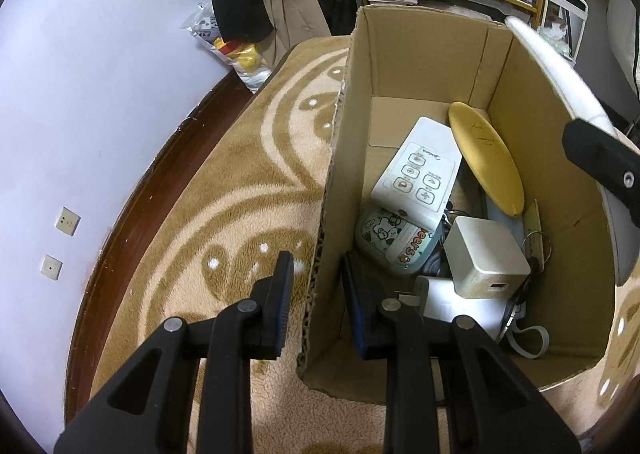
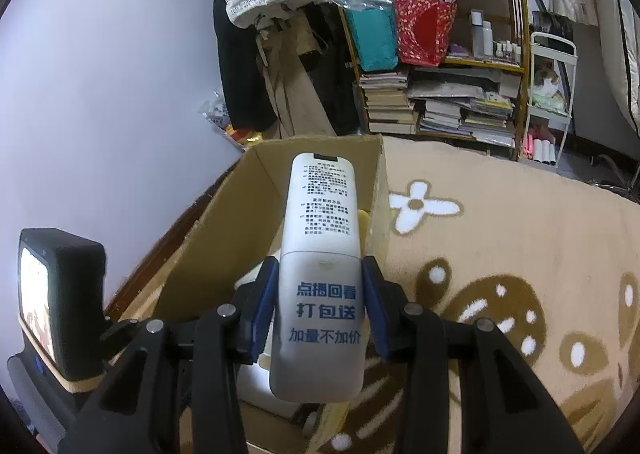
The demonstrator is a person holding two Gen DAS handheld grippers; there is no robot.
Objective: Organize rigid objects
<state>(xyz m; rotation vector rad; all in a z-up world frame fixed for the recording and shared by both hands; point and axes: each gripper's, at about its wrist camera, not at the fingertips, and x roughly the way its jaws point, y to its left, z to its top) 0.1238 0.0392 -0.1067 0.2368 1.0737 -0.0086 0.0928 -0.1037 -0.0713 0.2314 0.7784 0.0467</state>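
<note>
1. The right gripper [image 2: 318,306] is clamped on a long white plastic remote control [image 2: 320,274], back side up with printed blue and black text. Its blue-padded fingers [image 2: 262,306] press the remote's two long sides near its lower half.
2. The remote's long axis runs straight forward from the jaws, its far end reaching out over the open top of the brown cardboard box [image 2: 256,190].
3. The box stands on a beige patterned carpet [image 2: 500,238], below and slightly left of the held remote.
4. The left gripper [image 1: 316,294] has its jaws spread, straddling the near left wall of the box [image 1: 340,158], one finger outside and one inside. Whether they touch the cardboard is unclear.
5. Inside lie a white button panel remote [image 1: 416,170], a yellow oval disc [image 1: 486,158], and a white cube-shaped charger [image 1: 484,258].
6. Judgement: the right hand is the one placed to lower the remote into the box.
</note>
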